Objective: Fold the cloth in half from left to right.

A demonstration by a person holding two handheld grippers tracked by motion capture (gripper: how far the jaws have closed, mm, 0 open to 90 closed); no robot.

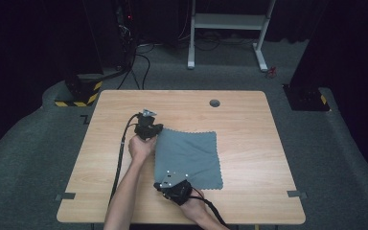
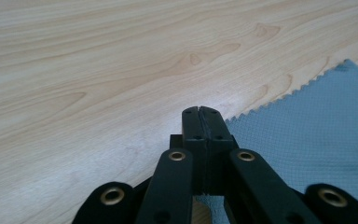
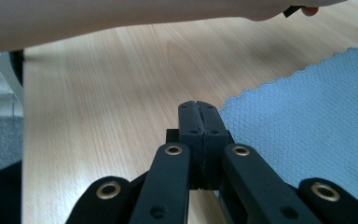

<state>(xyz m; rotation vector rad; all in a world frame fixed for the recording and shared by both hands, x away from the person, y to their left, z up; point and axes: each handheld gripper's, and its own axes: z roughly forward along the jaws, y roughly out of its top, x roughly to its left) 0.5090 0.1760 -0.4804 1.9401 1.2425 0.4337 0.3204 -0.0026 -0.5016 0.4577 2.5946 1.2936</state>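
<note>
- Looking down from the high view, I see the grey cloth (image 1: 189,157) spread flat near the middle of the worktop (image 1: 249,120), which suits picking it up by its corners. My left gripper (image 1: 148,128) sits at the cloth's far left corner and my right gripper (image 1: 172,187) at its near left corner, so I judge both are set along the left edge, perhaps to fold it across.
- Along the left gripper view, the jaws stand pressed together, with the zigzag edge of the cloth (image 2: 317,140) just beside them on the right. I cannot tell whether any fabric is pinched between them.
- Along the right gripper view, the jaws are likewise together, with the cloth (image 3: 307,126) lying just beside their right. The person's forearm (image 3: 121,21) crosses above, reaching toward the other corner.
</note>
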